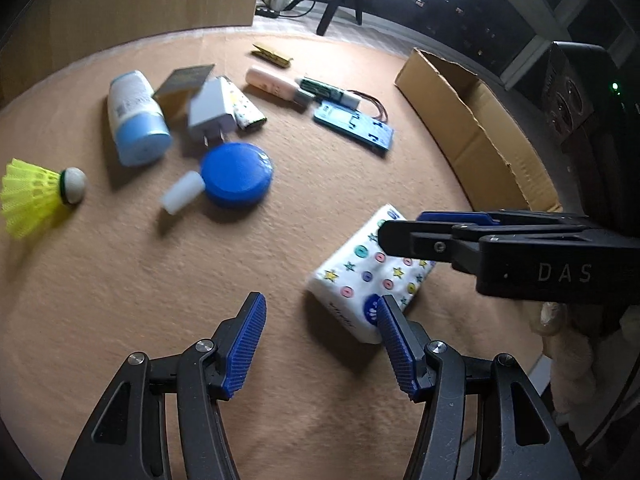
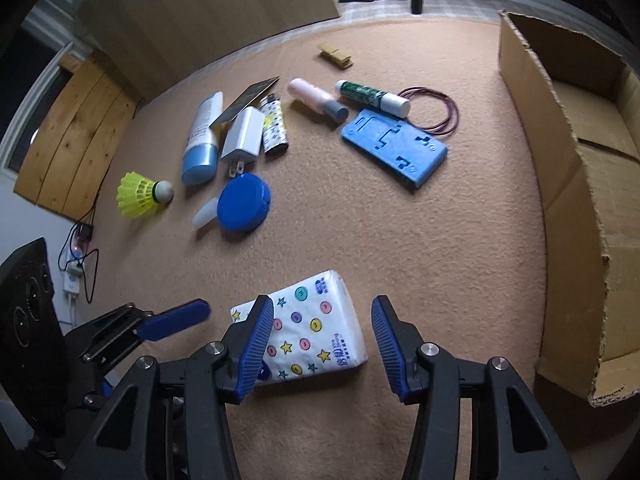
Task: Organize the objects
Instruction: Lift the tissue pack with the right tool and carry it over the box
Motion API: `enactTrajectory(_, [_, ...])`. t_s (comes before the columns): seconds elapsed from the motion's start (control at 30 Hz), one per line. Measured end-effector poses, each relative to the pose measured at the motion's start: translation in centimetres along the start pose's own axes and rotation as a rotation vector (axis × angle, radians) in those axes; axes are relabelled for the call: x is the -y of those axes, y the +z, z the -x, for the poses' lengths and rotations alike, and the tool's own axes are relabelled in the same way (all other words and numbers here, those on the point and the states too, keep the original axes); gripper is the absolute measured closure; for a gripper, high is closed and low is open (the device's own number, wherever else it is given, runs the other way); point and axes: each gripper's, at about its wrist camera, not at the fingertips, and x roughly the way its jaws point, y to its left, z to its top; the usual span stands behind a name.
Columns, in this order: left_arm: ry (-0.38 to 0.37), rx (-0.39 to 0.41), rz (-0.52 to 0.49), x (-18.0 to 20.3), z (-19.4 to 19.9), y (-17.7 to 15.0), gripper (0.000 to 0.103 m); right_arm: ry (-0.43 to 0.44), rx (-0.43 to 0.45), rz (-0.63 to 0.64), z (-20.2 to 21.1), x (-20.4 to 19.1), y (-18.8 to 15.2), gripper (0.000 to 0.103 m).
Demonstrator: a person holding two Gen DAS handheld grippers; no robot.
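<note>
A white tissue pack (image 2: 316, 328) printed with coloured buttons and stars lies flat on the tan carpet (image 2: 440, 260). My right gripper (image 2: 322, 304) hovers over it, jaws open; its left finger overlaps the pack's edge in the view and the pads do not press on it. In the left wrist view the same pack (image 1: 360, 276) sits just right of my open left gripper (image 1: 320, 304), whose jaws hold nothing, and the right gripper (image 1: 396, 232) reaches in from the right above the pack. An open cardboard box (image 2: 580, 200) stands on the right.
Loose items lie further back: a yellow shuttlecock (image 2: 142, 194), a blue round case (image 2: 244, 208), a white cap (image 2: 204, 212), a blue-and-white bottle (image 2: 202, 140), a charger (image 2: 244, 138), a lighter (image 2: 274, 128), a pink tube (image 2: 316, 100), a blue plastic plate (image 2: 394, 148), a clothespin (image 2: 336, 56).
</note>
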Motion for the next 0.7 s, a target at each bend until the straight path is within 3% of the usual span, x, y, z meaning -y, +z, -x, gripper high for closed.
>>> enactTrajectory(0.3, [-0.034,0.000,0.036,0.2,-0.9,-0.1,0.042,0.016,-0.046,0.032,-1.0,0.0,-0.4,0.060])
enactTrajectory(0.47, [-0.086,-0.013,0.020,0.9,-1.5,-0.2,0.050,0.049,-0.057,0.030,-1.1,0.2,-0.6,0.062])
enactTrajectory(0.7, [-0.058,0.015,0.001,2.2,-1.0,0.3,0.050,0.086,-0.042,-0.021,-0.1,1.3,-1.2,0.063])
